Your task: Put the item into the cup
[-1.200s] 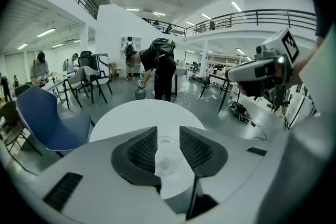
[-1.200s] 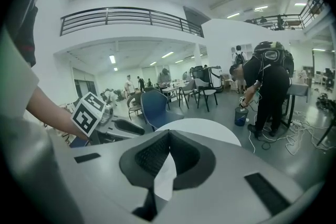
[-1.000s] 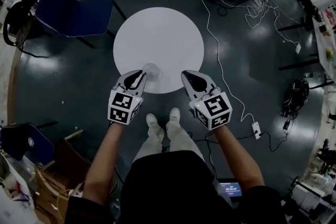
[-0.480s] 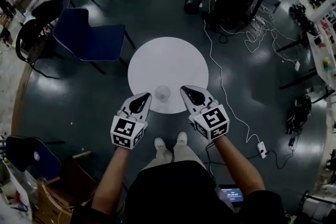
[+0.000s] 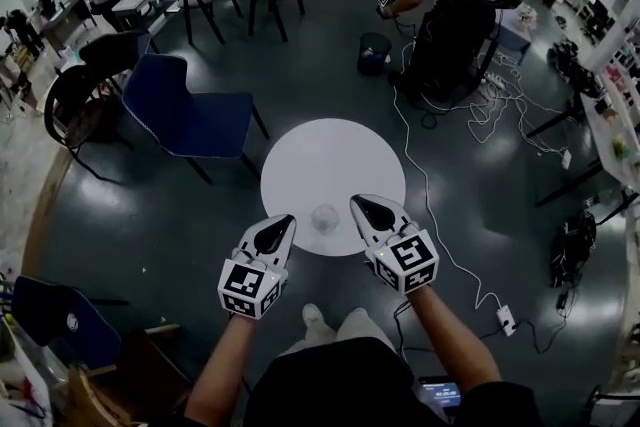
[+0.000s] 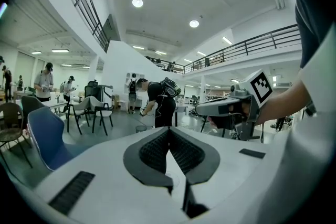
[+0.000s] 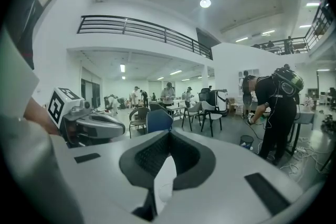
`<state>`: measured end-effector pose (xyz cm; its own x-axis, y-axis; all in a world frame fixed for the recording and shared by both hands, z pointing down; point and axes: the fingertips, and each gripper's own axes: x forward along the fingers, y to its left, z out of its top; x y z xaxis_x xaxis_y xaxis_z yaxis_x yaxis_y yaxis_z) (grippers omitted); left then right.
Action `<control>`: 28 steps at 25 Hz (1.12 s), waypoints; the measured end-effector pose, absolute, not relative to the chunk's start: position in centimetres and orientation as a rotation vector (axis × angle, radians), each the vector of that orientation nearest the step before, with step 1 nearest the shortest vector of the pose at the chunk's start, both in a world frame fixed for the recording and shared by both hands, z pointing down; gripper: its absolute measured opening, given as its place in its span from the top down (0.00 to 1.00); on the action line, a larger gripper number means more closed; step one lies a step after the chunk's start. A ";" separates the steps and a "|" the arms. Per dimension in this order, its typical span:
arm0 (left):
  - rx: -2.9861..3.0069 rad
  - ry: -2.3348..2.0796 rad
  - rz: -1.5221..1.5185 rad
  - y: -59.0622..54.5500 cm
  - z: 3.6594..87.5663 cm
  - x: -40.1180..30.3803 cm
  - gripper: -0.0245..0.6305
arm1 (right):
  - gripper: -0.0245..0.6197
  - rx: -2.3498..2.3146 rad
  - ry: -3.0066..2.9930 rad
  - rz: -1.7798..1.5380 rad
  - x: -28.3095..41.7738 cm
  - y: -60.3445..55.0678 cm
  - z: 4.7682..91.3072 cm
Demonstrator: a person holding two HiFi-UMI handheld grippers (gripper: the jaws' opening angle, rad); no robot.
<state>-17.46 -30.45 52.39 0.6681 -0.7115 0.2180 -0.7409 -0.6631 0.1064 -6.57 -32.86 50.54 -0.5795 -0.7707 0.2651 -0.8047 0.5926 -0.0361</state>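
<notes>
Clear, round, see-through cup (image 5: 325,218): stands upright, mouth up, on the round white desk (image 5: 330,150), close to its near edge. In the head view, lies between the two claws, just ahead of their tips and inward of both: to the right of the left claw (image 5: 284,224), to the left of the right claw (image 5: 361,206). Sits about equally near to each, so favours neither hand. Touches neither.

Left claw: pressed together, with the ribbed black pads (image 6: 152,152) meeting at the tip and nothing pinched. Right claw: likewise closed and empty. Point nearly level, past the cup and out across the room. Shows up in neither gripper view, the cup, which suggests a place above its rim rather than beside it.

Item for the cup: not to be found. None on the desk beside the cup, none in either claw. Possibly inside the cup already, but too small and glassy in the head view to tell.

Judging from that: drop probably done. If not, calls for a move down and inward toward the cup from either side, coming in from above along its upright axis, not from the side, where a nudge could tip so light a thing.
</notes>
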 end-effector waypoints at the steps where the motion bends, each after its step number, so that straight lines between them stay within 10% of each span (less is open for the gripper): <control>1: 2.697 -1.186 0.229 -30.5 52.1 -17.5 0.94 | 0.94 1.304 -2.600 0.221 -6.6 -32.9 50.4; 28: 2.717 -1.270 0.150 -27.0 47.1 -15.3 0.94 | 0.94 1.298 -2.685 0.119 -4.3 -30.9 44.5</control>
<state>-15.33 -27.02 47.06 0.6389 -0.7548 0.1488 -0.7687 -0.6342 0.0831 -4.34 -30.93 44.52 -0.6118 -0.7713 0.1752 -0.7838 0.6210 -0.0030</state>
